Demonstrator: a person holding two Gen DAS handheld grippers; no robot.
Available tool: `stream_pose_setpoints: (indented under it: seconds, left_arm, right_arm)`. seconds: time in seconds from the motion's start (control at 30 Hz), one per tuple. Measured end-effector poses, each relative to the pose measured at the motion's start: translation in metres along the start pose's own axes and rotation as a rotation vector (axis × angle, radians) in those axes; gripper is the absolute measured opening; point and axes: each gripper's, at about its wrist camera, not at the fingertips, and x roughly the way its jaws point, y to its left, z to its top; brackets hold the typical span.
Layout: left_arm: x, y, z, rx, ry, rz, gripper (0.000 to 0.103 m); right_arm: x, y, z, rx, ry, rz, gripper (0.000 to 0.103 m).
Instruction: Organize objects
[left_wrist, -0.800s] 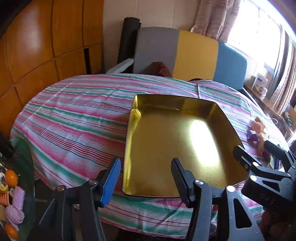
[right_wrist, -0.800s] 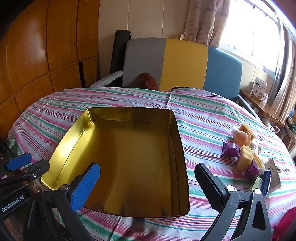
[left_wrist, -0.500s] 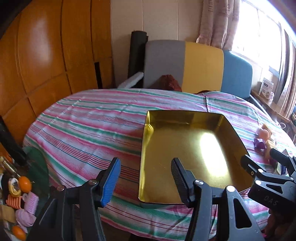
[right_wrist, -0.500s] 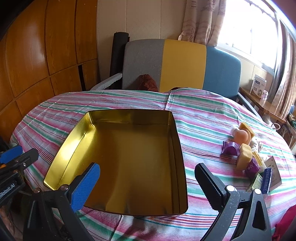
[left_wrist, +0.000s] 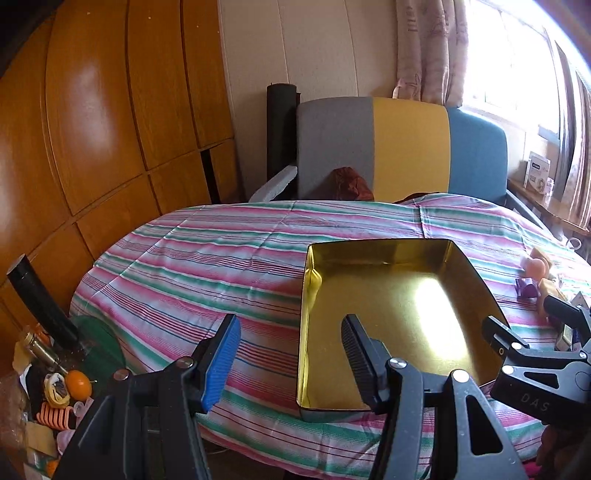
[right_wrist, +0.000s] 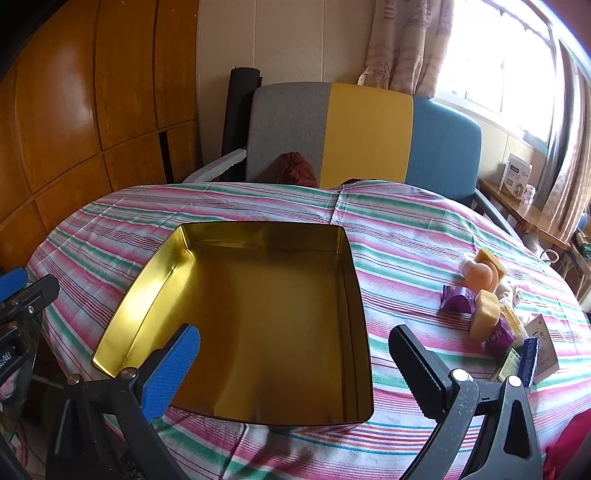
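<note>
My left gripper (left_wrist: 290, 343) hangs over the near edge of the counter (left_wrist: 207, 266), its fingers (left_wrist: 221, 358) parted about halfway with nothing between them, only the striped tablecloth (right_wrist: 406, 236) below. My right gripper (right_wrist: 295, 356) has its fingers (right_wrist: 417, 365) spread as wide as they go, also holding nothing, poised above the near part of the gold tin tray (right_wrist: 347, 295). The tray sits open and bare on the cloth, in the middle of the counter. To its right, well apart from it, lies the cluster of small things: a peach-coloured ball (right_wrist: 479, 275), yellow sponge blocks (right_wrist: 484, 314), purple packets (right_wrist: 456, 297) and some small cartons (right_wrist: 541, 345). A grey, yellow and blue chair (right_wrist: 369, 133) stands behind the counter.
</note>
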Motion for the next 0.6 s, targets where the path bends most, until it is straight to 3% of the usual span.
stream_pose_setpoints:
  seconds: [0.6]
  left_arm:
    - [0.0057, -0.0089, -0.0035, 0.021, 0.036, -0.016, 0.058]
  right_arm:
    - [-0.0011, -0.0078, 0.0013, 0.006, 0.0, -0.007, 0.103]
